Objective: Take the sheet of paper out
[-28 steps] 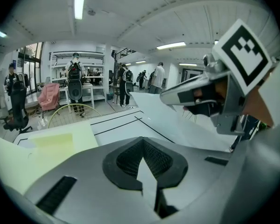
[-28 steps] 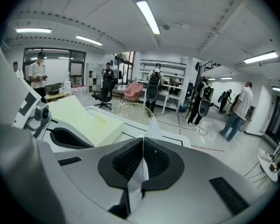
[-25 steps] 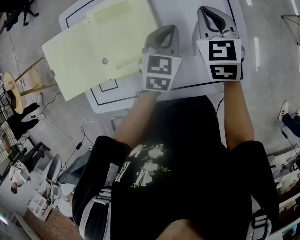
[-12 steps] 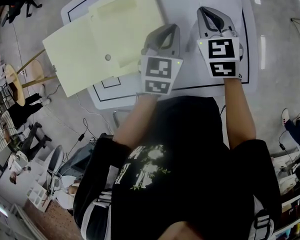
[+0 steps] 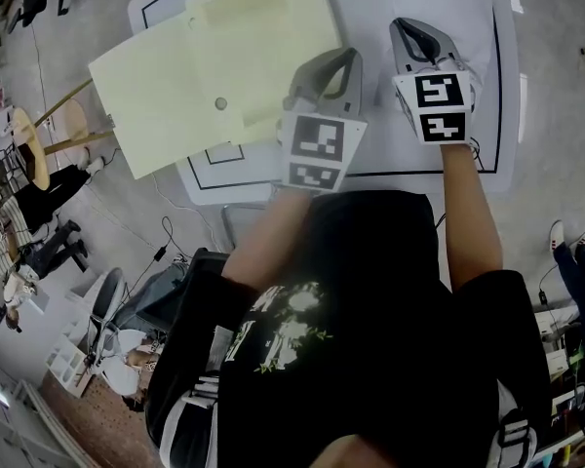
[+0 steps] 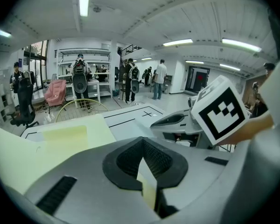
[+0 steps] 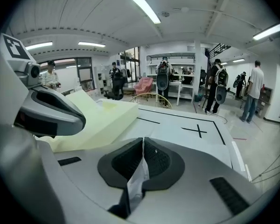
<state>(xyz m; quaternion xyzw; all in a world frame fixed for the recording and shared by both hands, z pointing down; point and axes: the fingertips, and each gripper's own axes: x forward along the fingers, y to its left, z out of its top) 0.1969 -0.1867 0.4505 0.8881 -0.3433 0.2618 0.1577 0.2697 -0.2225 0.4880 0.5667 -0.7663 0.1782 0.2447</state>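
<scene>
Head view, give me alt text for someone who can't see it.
From above, a person's left gripper pinches a pale yellow folder while the right gripper pinches a white sheet of paper, both over a white table.

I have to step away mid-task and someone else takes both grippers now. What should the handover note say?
Left gripper: shut on the edge of the yellow folder, which lies open on the table.
Right gripper: shut on the white sheet of paper, which lies right of the folder.
Done: both gripped; the sheet looks mostly out.
Left: probably draw the sheet clear rightward; whether an edge is tucked under the folder cannot be told.
</scene>
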